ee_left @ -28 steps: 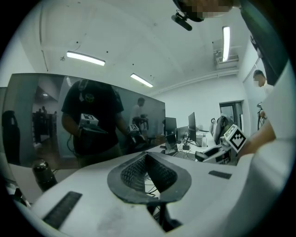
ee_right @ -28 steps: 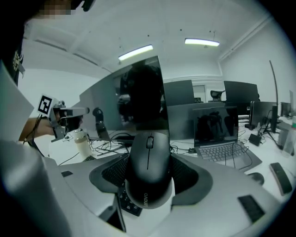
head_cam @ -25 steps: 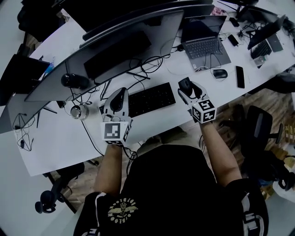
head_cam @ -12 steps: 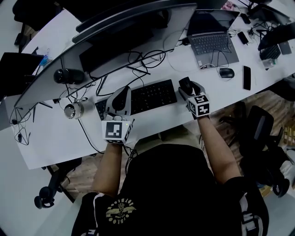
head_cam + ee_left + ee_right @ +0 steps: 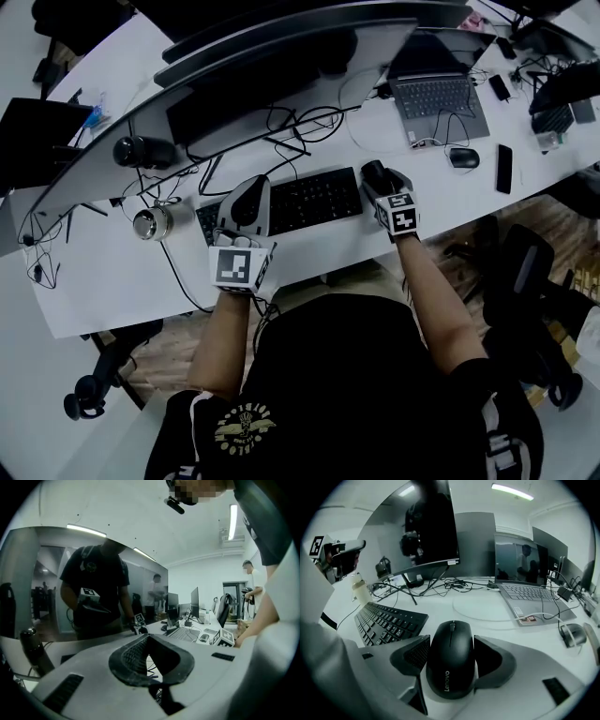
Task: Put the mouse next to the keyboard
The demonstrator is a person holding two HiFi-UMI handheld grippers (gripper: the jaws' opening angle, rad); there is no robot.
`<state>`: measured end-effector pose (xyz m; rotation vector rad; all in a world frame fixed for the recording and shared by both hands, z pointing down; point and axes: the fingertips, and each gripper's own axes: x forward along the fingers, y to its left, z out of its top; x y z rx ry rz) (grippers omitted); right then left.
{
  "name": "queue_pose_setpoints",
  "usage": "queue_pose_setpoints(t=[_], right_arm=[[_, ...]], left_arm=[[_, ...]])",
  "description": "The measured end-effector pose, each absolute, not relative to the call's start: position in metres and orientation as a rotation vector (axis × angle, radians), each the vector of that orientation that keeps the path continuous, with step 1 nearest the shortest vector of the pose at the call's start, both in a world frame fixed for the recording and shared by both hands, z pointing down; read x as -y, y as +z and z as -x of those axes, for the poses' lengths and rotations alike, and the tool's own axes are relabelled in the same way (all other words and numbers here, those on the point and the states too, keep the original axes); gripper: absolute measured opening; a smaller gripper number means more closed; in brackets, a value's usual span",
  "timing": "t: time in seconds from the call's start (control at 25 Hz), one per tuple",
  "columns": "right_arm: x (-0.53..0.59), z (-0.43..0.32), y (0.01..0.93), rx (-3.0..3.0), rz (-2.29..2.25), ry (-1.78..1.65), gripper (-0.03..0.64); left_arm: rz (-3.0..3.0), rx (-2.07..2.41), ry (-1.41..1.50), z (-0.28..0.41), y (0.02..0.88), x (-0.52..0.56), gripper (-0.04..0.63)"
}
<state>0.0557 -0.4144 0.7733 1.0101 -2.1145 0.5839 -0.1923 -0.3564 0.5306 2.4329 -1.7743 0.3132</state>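
A black Lenovo mouse (image 5: 451,660) sits between the two pads of my right gripper (image 5: 451,654), which is shut on its sides. In the head view the mouse (image 5: 374,172) and right gripper (image 5: 379,180) are low over the white desk (image 5: 141,272), just off the right end of the black keyboard (image 5: 314,199). The right gripper view has the keyboard (image 5: 386,620) close on the left. Whether the mouse rests on the desk I cannot tell. My left gripper (image 5: 246,202) hovers over the keyboard's left part. Its pads meet with nothing between them (image 5: 149,641).
A wide curved monitor (image 5: 272,75) stands behind the keyboard, with tangled cables (image 5: 300,127) under it. To the right lie a laptop (image 5: 436,94), a second mouse (image 5: 463,157) and a phone (image 5: 504,169). A metal cylinder (image 5: 150,223) stands left of the keyboard. An office chair (image 5: 525,272) is at the right.
My right gripper has carried the mouse a little left, closer to the keyboard's right end. The left gripper stays over the keyboard's left part.
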Motion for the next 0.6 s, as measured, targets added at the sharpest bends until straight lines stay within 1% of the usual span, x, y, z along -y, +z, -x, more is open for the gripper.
queue_pose_setpoints(t=[0.08,0.12,0.2,0.28,0.44,0.48,0.56,0.6], right_arm=[[0.417,-0.055,0.771,2.118,-1.02,0.599,0.289],[0.419,-0.054,0.766,2.128,-1.026,0.605,0.307],[0.42,-0.052,0.749,2.164,-1.046,0.601,0.319],[0.42,-0.048,0.723,2.216,-1.064,0.574,0.319],[0.421,-0.028,0.646,2.383,-1.113,0.468,0.314],[0.42,-0.02,0.622,2.439,-1.124,0.433,0.3],[0.415,-0.001,0.571,2.558,-1.127,0.351,0.247],[0.411,0.01,0.545,2.616,-1.121,0.302,0.236]], left_arm=[[-2.437,1.787,0.304,0.197,0.521,0.355,0.0],[-2.436,1.791,0.303,0.199,0.516,0.353,0.0],[-2.433,1.797,0.307,0.204,0.504,0.348,0.0],[-2.437,1.811,0.296,0.213,0.49,0.343,0.0],[-2.476,1.873,0.18,0.235,0.45,0.331,0.0],[-2.475,1.893,0.165,0.241,0.441,0.326,0.0],[-2.459,1.943,0.156,0.255,0.423,0.316,0.0],[-2.444,1.978,0.161,0.264,0.414,0.311,0.0]])
